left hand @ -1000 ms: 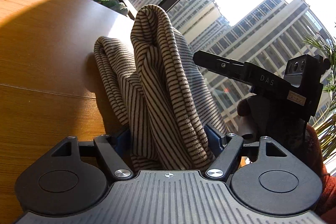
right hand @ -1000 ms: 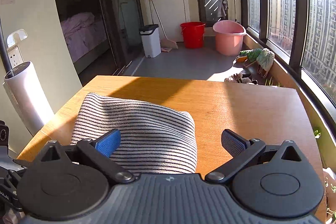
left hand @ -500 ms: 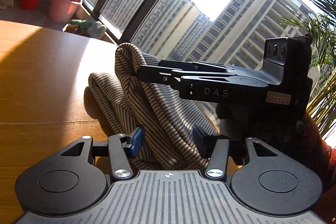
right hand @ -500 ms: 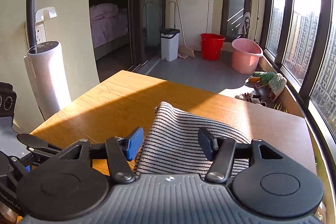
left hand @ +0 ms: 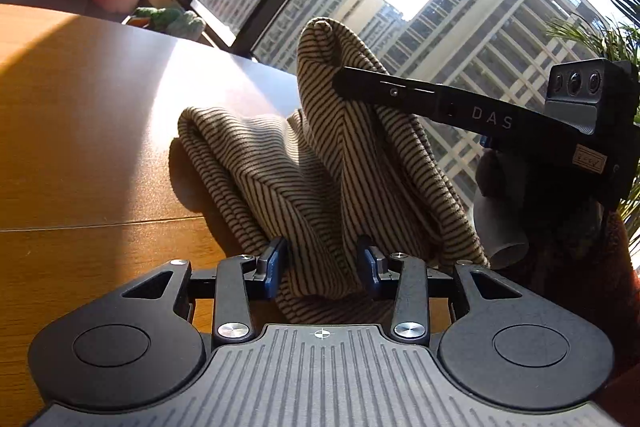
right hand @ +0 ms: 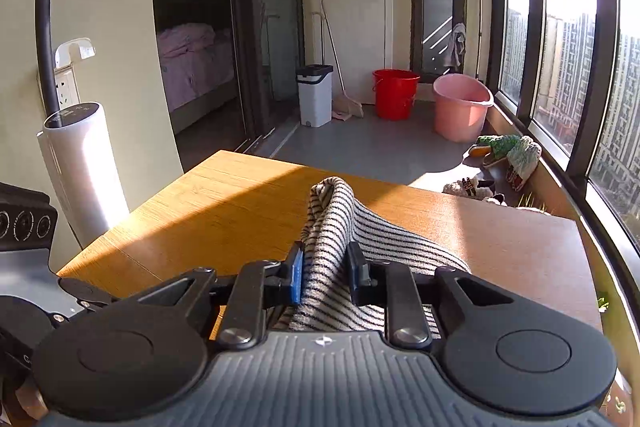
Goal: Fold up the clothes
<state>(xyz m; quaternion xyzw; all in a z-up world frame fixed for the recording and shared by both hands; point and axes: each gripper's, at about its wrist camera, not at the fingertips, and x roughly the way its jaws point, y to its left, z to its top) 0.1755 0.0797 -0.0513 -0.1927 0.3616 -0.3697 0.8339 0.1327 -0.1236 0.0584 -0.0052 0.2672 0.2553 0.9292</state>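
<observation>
A: Cloth pos. rel. to L gripper (left hand: 322, 263)?
B: Striped cloth (left hand: 280, 187) lies bunched on the table (left hand: 88, 131), near edge running between the L pads. Jaws have just been closing; both pads press the fold. L = narrow, gripping cloth.

A: R gripper (right hand: 324, 267)?
B: Jaws have just been closing too, now nearly together, pinching a raised ridge of cloth (right hand: 332, 227). In the L view the R gripper (left hand: 344, 83) comes in from the right, tip buried in the cloth's high peak, well above the tabletop.

A: Rest of cloth?
B: Left part of it, in the L view, rolls down onto the table; the right part drapes from peak to L pads. Sunlit wood on both sides.

A: Diff vs. 1 s ago?
B: Both grippers were wide then, cloth loose between the pads, no pinch. In the R view the cloth lay as a flat pad; now it's drawn up into a narrow ridge. In the L view the R gripper's tip sat beside the cloth, apart; now it's in the peak.

A: Background?
B: Red bucket (right hand: 396, 93), pink tub (right hand: 462, 113) on the floor past the table. Not touched.
</observation>
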